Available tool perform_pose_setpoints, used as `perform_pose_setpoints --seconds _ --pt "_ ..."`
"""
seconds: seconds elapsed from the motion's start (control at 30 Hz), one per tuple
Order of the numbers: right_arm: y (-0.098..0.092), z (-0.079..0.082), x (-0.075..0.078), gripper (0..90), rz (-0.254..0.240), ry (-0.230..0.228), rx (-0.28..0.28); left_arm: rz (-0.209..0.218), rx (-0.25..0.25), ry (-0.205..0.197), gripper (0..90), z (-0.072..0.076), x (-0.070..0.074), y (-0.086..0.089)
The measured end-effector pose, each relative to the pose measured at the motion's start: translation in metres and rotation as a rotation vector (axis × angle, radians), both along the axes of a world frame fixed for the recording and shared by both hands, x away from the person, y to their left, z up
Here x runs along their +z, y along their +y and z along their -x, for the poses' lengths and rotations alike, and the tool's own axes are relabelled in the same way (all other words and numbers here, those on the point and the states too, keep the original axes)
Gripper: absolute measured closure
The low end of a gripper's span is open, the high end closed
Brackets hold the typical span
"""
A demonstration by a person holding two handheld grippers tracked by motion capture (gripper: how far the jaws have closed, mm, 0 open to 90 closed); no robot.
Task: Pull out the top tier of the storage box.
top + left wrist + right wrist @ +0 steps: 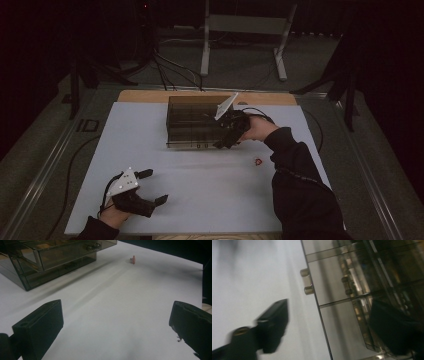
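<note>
1. The smoked plastic drawer cabinet (192, 122) stands at the far middle of the white surface (200, 185). The right tool (231, 135) sits at its front right corner, jaws apart with nothing between them. In the right gripper view one jaw is on the open side of the drawer front and the other overlaps the cabinet's face. If the hand pushes in like this, a jaw could strike the panel and shove the light cabinet backward.

2. The drawer (67, 252) with the twin-post handle (307, 281) appears to stand slightly out from the cabinet. The handle lies beyond the jaws, off their line. Closing now would probably catch air or the drawer's edge, and a skewed pull or push could jam the drawer.

3. The left tool (150, 192) rests near the front left, jaws wide apart and empty, well away from the cabinet. It gives no bracing, so any hard push goes unopposed.

4. A small red object (258, 161) lies on the surface near the right sleeve (295, 165). A sweep of the forearm could knock it away.
</note>
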State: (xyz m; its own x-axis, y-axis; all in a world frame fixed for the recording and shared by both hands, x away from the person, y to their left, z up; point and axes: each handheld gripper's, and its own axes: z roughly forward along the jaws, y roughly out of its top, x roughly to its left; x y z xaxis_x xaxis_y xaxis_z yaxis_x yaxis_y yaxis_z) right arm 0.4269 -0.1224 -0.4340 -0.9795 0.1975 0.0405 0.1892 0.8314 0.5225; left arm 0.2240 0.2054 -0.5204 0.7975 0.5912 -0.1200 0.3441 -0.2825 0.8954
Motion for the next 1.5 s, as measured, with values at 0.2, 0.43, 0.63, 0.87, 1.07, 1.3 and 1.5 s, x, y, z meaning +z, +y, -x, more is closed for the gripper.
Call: perform_pose_setpoints --seconds 0.2,0.43,0.63,0.87,1.07,1.3,1.5 --pt "-0.011 0.004 0.009 2.6 -0.058 -0.005 -0.075 0.001 0.0 -0.001 0.0 0.0 0.0 0.0" --pt "-0.027 0.011 0.013 0.0 -0.082 -0.051 -0.126 0.003 0.003 0.001 0.0 0.0 0.0 0.0" --pt "-0.046 0.018 0.015 0.1 -0.124 -0.089 -0.169 0.002 -0.002 0.003 0.0 0.0 0.0 0.0" --pt "-0.063 0.027 0.011 0.1 -0.124 -0.127 -0.218 0.001 -0.001 0.004 0.0 0.0 0.0 0.0" --pt "-0.076 0.036 0.004 0.1 -0.153 -0.123 -0.235 0.001 -0.002 0.004 0.0 0.0 0.0 -0.001" --pt "-0.097 0.057 -0.021 0.1 -0.183 -0.114 -0.283 0.003 -0.001 0.005 0.0 0.0 0.0 -0.001" --pt "-0.111 0.068 -0.036 0.1 -0.233 -0.123 -0.344 0.002 0.0 0.008 0.0 -0.001 0.0 -0.001"
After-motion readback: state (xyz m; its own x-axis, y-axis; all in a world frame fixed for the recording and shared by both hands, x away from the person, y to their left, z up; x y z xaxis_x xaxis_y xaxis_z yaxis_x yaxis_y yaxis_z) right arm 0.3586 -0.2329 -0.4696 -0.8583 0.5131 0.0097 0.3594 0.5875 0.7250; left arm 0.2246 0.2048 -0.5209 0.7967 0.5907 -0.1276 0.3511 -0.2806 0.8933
